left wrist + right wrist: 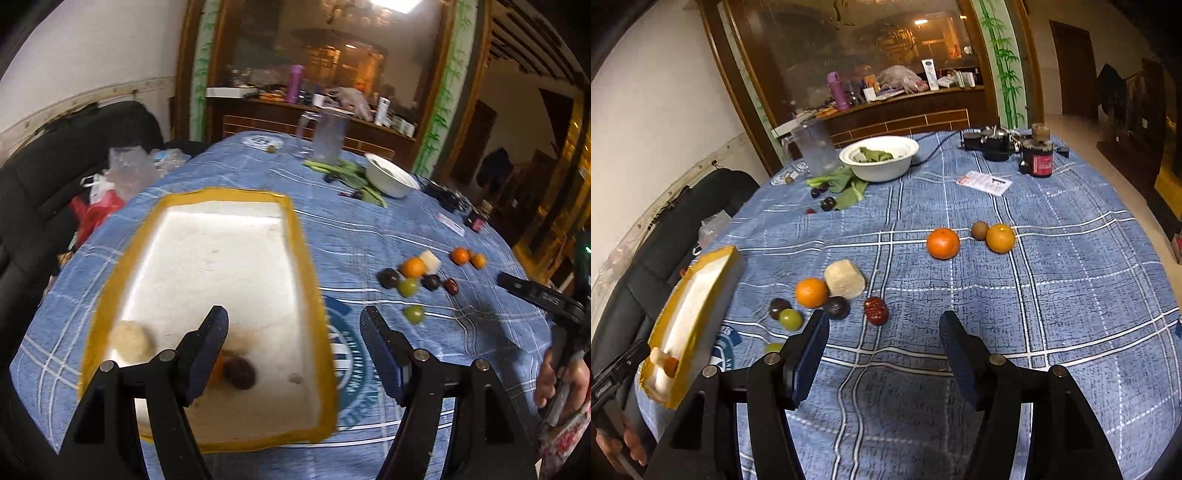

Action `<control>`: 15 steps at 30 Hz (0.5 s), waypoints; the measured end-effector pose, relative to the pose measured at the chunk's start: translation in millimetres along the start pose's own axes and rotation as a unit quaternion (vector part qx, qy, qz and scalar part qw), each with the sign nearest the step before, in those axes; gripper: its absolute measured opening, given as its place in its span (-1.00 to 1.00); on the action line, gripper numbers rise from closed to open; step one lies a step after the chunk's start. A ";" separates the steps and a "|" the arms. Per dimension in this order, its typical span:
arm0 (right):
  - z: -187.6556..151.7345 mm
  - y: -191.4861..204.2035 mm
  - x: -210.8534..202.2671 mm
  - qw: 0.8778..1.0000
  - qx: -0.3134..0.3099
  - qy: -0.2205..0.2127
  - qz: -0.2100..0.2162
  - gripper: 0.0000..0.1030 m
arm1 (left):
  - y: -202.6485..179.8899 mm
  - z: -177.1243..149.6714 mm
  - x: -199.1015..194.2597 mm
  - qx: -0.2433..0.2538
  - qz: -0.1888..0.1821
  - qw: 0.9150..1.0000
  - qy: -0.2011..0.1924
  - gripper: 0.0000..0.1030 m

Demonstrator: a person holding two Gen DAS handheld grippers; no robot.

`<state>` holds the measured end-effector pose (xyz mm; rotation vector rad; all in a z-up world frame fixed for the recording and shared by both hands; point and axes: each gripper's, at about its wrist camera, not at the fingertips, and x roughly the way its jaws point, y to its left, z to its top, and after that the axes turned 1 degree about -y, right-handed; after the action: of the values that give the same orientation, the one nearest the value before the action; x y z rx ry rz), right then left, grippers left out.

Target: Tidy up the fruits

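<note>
A white tray with a yellow rim (pixel 295 236) lies on the blue checked tablecloth; it also shows at the left of the right wrist view (pixel 716 258). In it lie a pale round piece (pixel 131 341), a dark plum (pixel 240 373) and an orange fruit (pixel 217 367) half hidden behind a finger. My left gripper (pixel 293 325) is open and empty over the tray's near right part. My right gripper (pixel 882 332) is open and empty above the cloth. Just beyond it lie a red date (pixel 876 311), a dark plum (pixel 836 307), an orange (pixel 811 292), a pale block (pixel 845 278) and green grapes (pixel 790 319). Two oranges (pixel 943 243) and a kiwi (pixel 979 230) lie farther off.
A white bowl with greens (pixel 881 157), a clear jug (pixel 814 147), leafy stalks and dark cherries (pixel 827 203) stand at the far side. Black devices and a red-labelled can (pixel 1039 160) sit far right, with a card (pixel 984 182). A black sofa with plastic bags (pixel 110 181) is left of the table.
</note>
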<state>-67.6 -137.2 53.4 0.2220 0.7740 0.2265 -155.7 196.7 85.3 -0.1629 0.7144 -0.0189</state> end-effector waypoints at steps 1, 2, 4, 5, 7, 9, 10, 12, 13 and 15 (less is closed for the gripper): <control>0.4 0.0 4.2 1.000 0.000 0.004 0.000 0.28 | -5.8 0.5 2.0 0.006 -0.003 1.000 0.002 0.42; 1.2 1.5 13.9 1.000 -0.004 0.013 0.000 0.28 | -10.5 1.1 3.8 0.011 -0.006 1.000 0.004 0.42; -3.9 4.0 26.3 0.999 -0.019 0.026 -0.005 0.28 | -22.1 4.4 9.1 0.020 -0.015 1.000 0.009 0.42; -4.1 6.5 32.2 0.999 -0.029 0.030 -0.009 0.28 | -27.2 6.9 11.7 0.024 -0.019 0.999 0.011 0.42; -6.3 14.2 44.5 0.997 -0.058 0.039 -0.022 0.28 | -39.2 15.2 17.6 0.032 -0.030 0.999 0.011 0.42; -6.1 20.8 55.6 0.995 -0.083 0.043 -0.036 0.22 | -51.4 24.9 24.4 0.040 -0.038 0.998 0.007 0.42; -6.8 21.9 59.6 0.994 -0.093 0.044 -0.039 0.19 | -58.8 30.8 30.4 0.045 -0.042 0.998 0.007 0.42; -7.1 23.6 67.9 0.992 -0.109 0.047 -0.044 0.07 | -74.1 41.5 45.8 0.057 -0.051 0.997 0.016 0.42; -8.0 24.3 70.6 0.991 -0.113 0.049 -0.043 0.02 | -80.4 45.4 53.2 0.061 -0.056 0.996 0.020 0.41; -10.2 24.6 78.6 0.990 -0.120 0.059 -0.039 -0.14 | -92.9 51.9 67.6 0.069 -0.072 0.995 0.027 0.41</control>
<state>-23.2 -90.4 1.2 -0.0507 0.8629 0.2575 -67.1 107.5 94.3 -0.0811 0.7522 -0.2117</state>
